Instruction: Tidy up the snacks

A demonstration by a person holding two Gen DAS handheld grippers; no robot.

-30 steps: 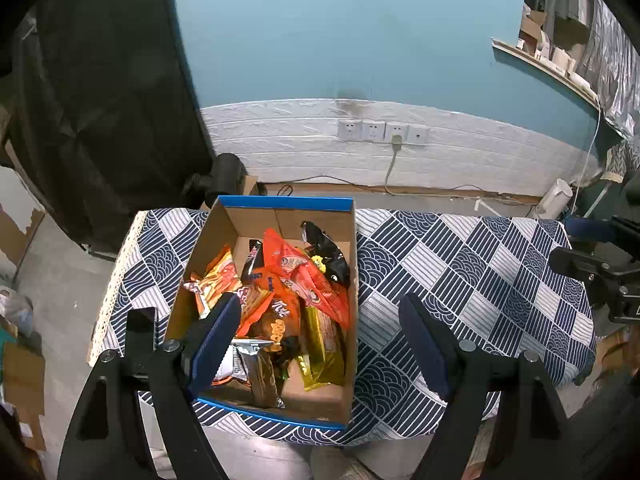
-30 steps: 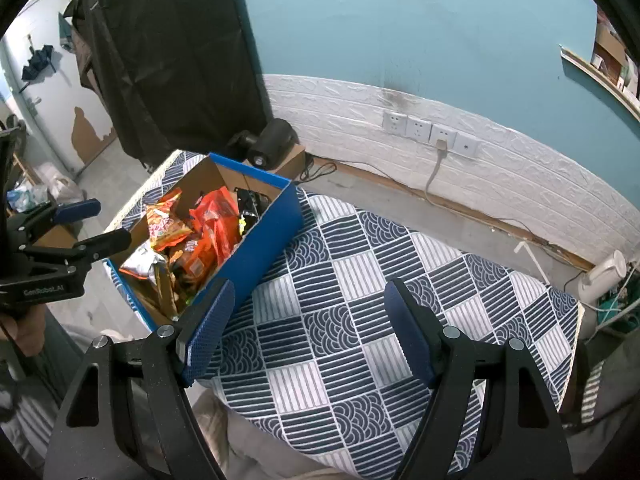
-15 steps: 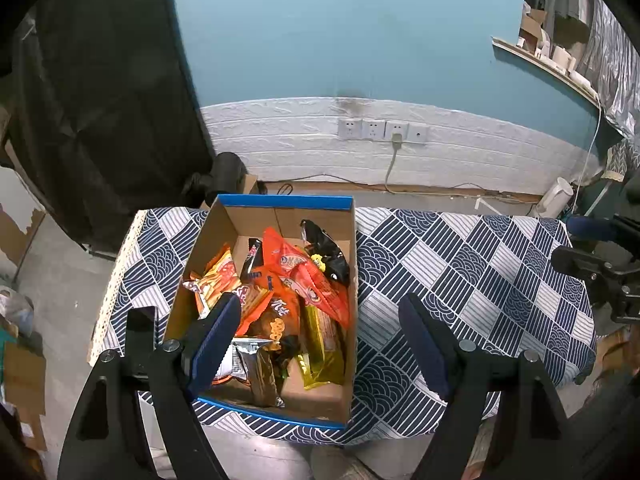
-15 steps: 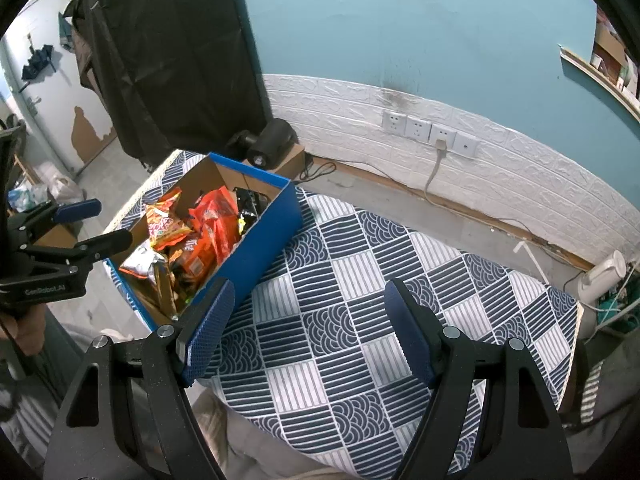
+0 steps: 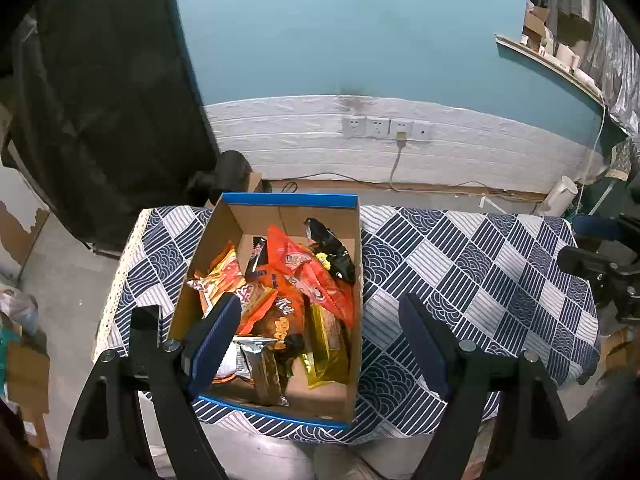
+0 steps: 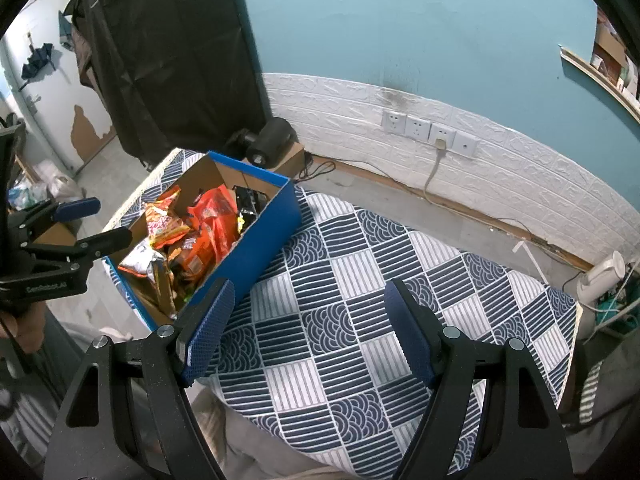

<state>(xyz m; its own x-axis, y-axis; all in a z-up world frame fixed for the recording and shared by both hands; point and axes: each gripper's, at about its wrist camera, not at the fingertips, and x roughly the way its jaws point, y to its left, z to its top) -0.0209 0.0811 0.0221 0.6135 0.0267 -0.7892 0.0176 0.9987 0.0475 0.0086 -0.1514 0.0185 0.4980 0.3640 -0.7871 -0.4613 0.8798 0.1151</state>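
In the left wrist view, the left gripper point(image 5: 320, 336) hangs with its jaws wide apart and empty, above the cardboard box point(image 5: 276, 200) of snack packets point(image 5: 296, 280) standing on the patterned tablecloth point(image 5: 460, 264). Its left finger point(image 5: 212, 338) covers some packets at the box's near corner. The right gripper point(image 5: 592, 246) shows only partly at the right edge.

In the right wrist view, the right gripper point(image 6: 308, 332) is also wide apart, holding nothing, over bare cloth beside the box point(image 6: 264, 236). Packet labels are too small to read.
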